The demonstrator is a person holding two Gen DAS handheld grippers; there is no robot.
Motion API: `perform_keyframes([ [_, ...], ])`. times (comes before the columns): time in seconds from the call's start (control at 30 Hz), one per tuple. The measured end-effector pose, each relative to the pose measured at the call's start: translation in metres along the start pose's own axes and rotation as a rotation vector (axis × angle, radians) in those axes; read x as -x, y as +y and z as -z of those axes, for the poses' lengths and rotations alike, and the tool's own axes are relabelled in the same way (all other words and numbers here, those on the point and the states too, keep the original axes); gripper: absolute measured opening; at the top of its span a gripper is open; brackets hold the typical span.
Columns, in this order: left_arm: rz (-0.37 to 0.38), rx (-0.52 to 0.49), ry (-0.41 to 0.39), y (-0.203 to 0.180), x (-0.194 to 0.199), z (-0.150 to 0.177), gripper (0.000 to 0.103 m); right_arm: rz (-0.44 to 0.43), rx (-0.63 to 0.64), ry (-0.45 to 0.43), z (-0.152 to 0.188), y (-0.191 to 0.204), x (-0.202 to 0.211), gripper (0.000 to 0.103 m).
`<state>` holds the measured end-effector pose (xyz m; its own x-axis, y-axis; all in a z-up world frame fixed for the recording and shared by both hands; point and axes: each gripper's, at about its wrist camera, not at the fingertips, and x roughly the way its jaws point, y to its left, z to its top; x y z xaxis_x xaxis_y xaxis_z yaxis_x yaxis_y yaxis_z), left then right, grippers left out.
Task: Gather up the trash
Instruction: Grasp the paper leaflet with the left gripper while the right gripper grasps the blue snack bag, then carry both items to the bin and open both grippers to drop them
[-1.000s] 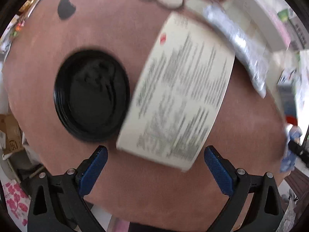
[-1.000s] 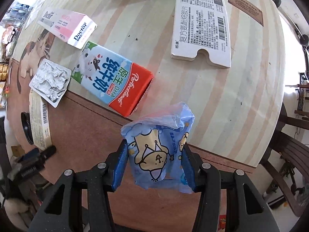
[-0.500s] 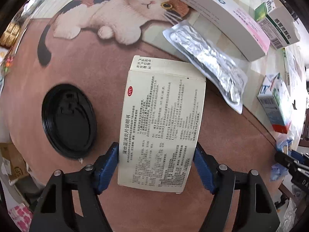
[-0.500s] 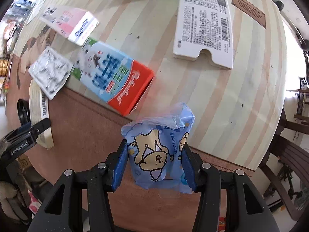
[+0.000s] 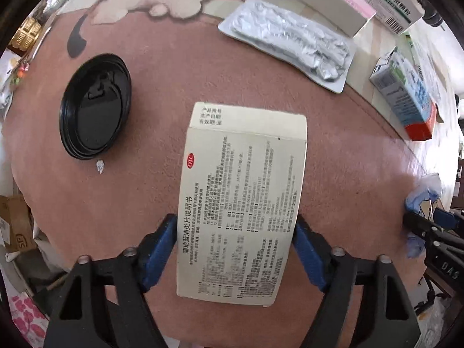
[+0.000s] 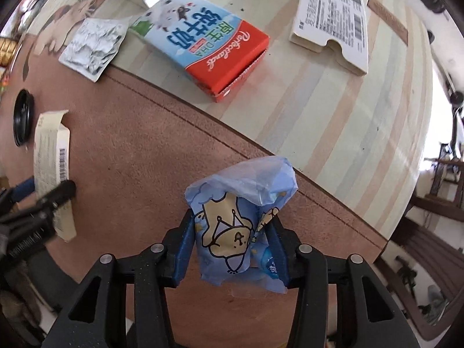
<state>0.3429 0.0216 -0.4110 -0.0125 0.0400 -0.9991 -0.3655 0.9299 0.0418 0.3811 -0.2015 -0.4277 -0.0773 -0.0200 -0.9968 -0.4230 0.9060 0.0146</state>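
Your round table [image 5: 261, 87]: black lid [image 5: 95, 107], foil blister pack [image 5: 290, 37], milk carton [image 6: 203, 40], flat white box [image 6: 333, 17] resting on it.

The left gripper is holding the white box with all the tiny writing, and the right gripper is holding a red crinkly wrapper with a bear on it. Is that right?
Almost. The right gripper holds a wrapper that is blue, not red, with a cartoon bear on it; the right wrist view shows it pinched between the pads. The rest stands: the left gripper holds the white box with tiny writing.
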Motion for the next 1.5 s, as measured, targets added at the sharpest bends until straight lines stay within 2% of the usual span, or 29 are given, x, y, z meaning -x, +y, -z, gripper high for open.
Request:
perform_keyframes([
  [0.07, -0.017, 0.001, -0.014, 0.001, 0.004, 0.007, 0.071, 0.01, 0.005, -0.029, 0.012, 0.004, 0.0, 0.037],
  [0.2, -0.013, 0.033, -0.057, -0.003, 0.016, 0.031, 0.071, -0.075, -0.019, -0.065, 0.036, 0.003, 0.009, 0.028],
  [0.33, -0.003, 0.095, -0.128, 0.013, 0.044, 0.064, 0.071, -0.091, 0.003, -0.104, 0.07, 0.021, 0.024, 0.027],
  [0.47, 0.007, 0.174, -0.195, 0.04, 0.071, 0.099, 0.071, -0.108, 0.071, -0.144, 0.105, 0.06, 0.039, 0.027],
  [0.5, 0.013, 0.196, -0.209, 0.056, 0.074, 0.116, 0.071, -0.117, 0.091, -0.152, 0.114, 0.073, 0.042, 0.027],
  [0.63, 0.04, 0.306, -0.245, 0.115, 0.085, 0.221, 0.071, -0.161, 0.177, -0.189, 0.155, 0.139, 0.057, 0.027],
  [0.67, 0.051, 0.343, -0.248, 0.132, 0.084, 0.235, 0.071, -0.177, 0.197, -0.188, 0.168, 0.155, 0.058, 0.027],
  [0.7, 0.062, 0.38, -0.253, 0.147, 0.086, 0.261, 0.071, -0.191, 0.213, -0.183, 0.163, 0.175, 0.067, 0.027],
  [0.8, 0.084, 0.495, -0.243, 0.196, 0.074, 0.329, 0.071, -0.23, 0.31, -0.158, 0.203, 0.245, 0.059, 0.027],
  [0.93, 0.113, 0.659, -0.168, 0.258, 0.013, 0.393, 0.071, -0.272, 0.38, -0.057, 0.243, 0.318, 0.006, 0.027],
  [1.0, 0.145, 0.734, -0.111, 0.287, -0.033, 0.422, 0.071, -0.278, 0.393, 0.007, 0.256, 0.357, -0.044, 0.027],
  [1.1, 0.217, 0.805, -0.049, 0.319, -0.098, 0.453, 0.071, -0.312, 0.358, 0.095, 0.258, 0.395, -0.118, 0.027],
  [1.17, 0.261, 0.856, -0.014, 0.336, -0.147, 0.466, 0.071, -0.335, 0.33, 0.167, 0.257, 0.415, -0.175, 0.027],
  [1.23, 0.304, 0.913, 0.013, 0.353, -0.2, 0.473, 0.072, -0.335, 0.322, 0.203, 0.247, 0.427, -0.219, 0.027],
  [1.37, 0.438, 0.978, 0.044, 0.373, -0.286, 0.479, 0.072, -0.333, 0.334, 0.253, 0.232, 0.463, -0.314, 0.028],
  [1.47, 0.42, 0.963, 0.062, 0.383, -0.335, 0.474, 0.073, -0.36, 0.344, 0.309, 0.226, 0.48, -0.371, 0.029],
  [1.5, 0.408, 0.961, 0.064, 0.386, -0.347, 0.473, 0.078, -0.363, 0.355, 0.322, 0.225, 0.482, -0.387, 0.033],
])
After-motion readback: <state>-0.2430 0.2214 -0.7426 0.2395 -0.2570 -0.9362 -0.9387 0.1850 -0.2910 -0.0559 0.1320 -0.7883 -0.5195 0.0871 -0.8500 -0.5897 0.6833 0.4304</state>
